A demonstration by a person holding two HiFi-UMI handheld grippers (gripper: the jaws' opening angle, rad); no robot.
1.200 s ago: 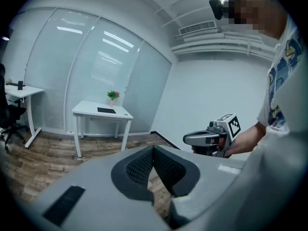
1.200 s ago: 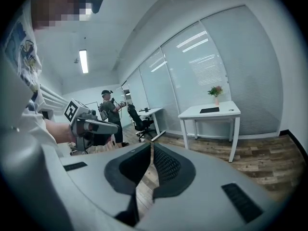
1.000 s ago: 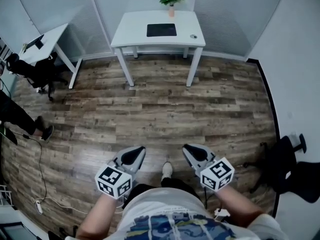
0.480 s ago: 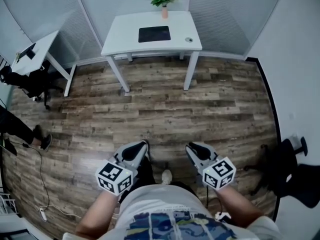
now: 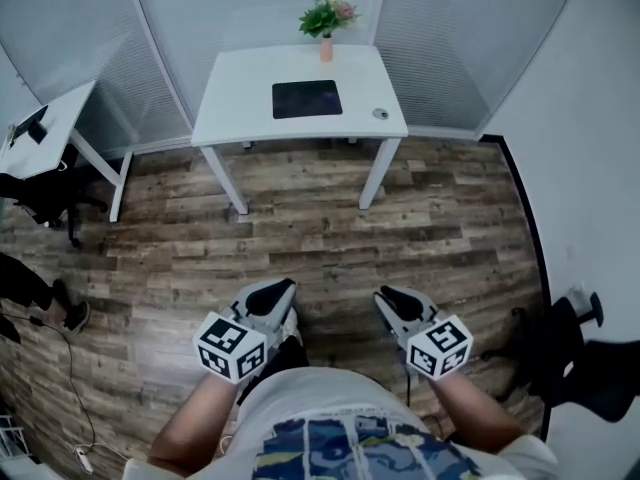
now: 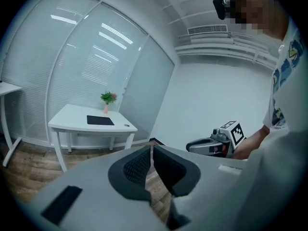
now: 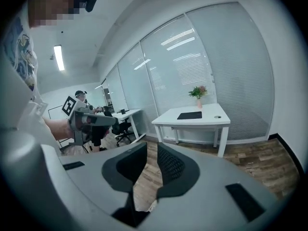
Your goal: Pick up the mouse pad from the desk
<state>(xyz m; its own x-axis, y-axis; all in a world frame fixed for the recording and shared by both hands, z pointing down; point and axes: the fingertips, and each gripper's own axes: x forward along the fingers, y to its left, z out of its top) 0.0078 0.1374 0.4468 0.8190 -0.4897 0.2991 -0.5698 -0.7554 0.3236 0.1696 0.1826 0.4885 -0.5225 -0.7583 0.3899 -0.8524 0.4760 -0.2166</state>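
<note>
— Mouse pad (image 5: 306, 99) lies flat on the desk (image 5: 240, 118) at twelve o'clock, well apart from both grippers.
— Left gripper (image 5: 272, 290) has its jaws together; right gripper (image 5: 392, 296) is opening narrowly, empty. Risk?
— It looks thin, I think: jaws may skid off its edge.

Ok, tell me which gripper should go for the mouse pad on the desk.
Right, narrowly. Both hang far short of the desk, but the right gripper has empty jaws that are opening, while the left gripper looks shut. The mouse pad lies roughly centred, favouring neither.
</note>
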